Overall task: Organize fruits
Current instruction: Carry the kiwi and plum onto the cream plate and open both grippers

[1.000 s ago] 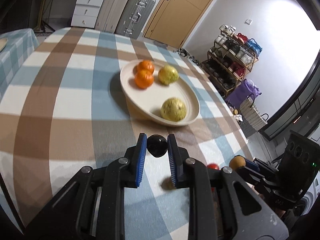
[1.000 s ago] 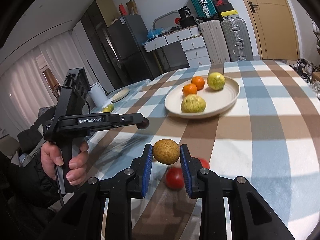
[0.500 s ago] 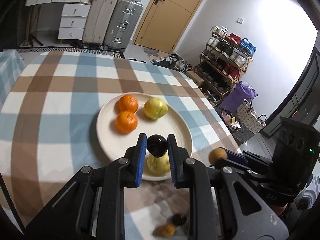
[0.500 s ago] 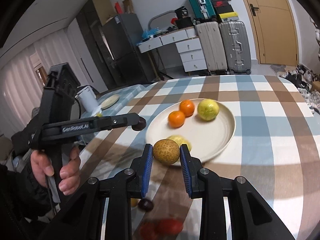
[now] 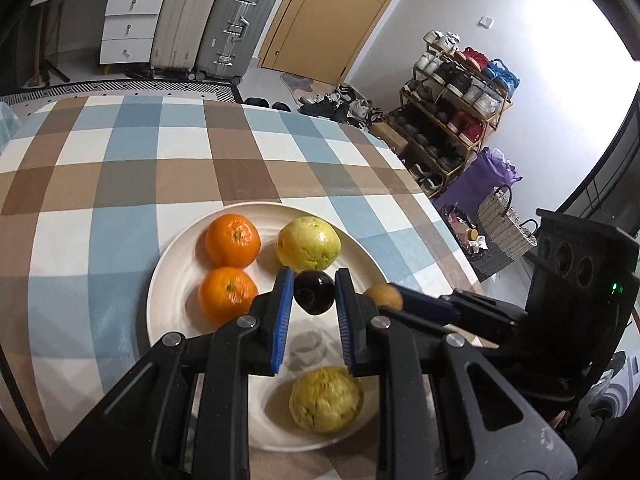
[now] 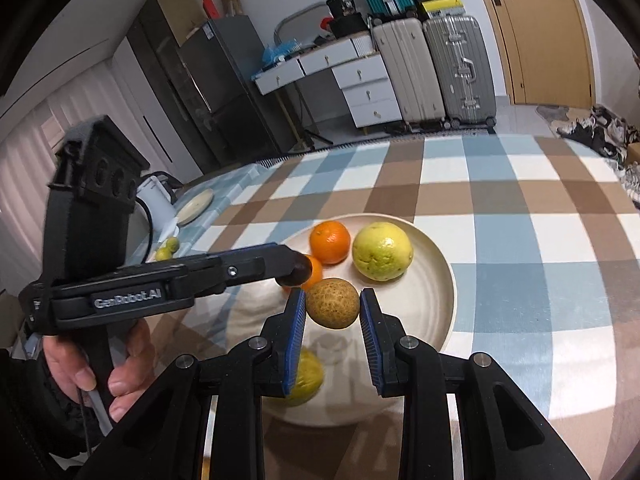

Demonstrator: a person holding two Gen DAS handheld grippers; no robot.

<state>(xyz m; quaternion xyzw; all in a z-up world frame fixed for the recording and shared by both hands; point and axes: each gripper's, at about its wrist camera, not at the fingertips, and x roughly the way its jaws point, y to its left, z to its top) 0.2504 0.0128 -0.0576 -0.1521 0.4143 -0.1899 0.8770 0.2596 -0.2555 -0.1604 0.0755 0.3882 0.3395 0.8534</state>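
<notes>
My left gripper (image 5: 311, 296) is shut on a dark purple round fruit (image 5: 314, 298) and holds it above the cream plate (image 5: 168, 280). My right gripper (image 6: 333, 309) is shut on a brown rough-skinned fruit (image 6: 333, 303), also over the plate (image 6: 440, 280). The plate holds two oranges (image 5: 233, 240), (image 5: 226, 296), a yellow-green fruit (image 5: 309, 242) and a bumpy yellow fruit (image 5: 326, 399). In the right wrist view the left gripper (image 6: 298, 267) comes in from the left with the dark fruit (image 6: 301, 268) at its tip. In the left wrist view the brown fruit (image 5: 384, 297) shows at the right.
The table wears a blue, brown and white checked cloth (image 5: 120, 168). Its far left has a small plate (image 6: 196, 208), a white kettle (image 6: 154, 200) and small green fruits (image 6: 166, 250). Suitcases (image 6: 436, 68), drawers and a shoe rack (image 5: 452, 120) stand beyond the table.
Both grippers have moved forward from the table's near part to above the plate, each still holding its fruit. The loose fruits on the cloth have dropped out of view.
</notes>
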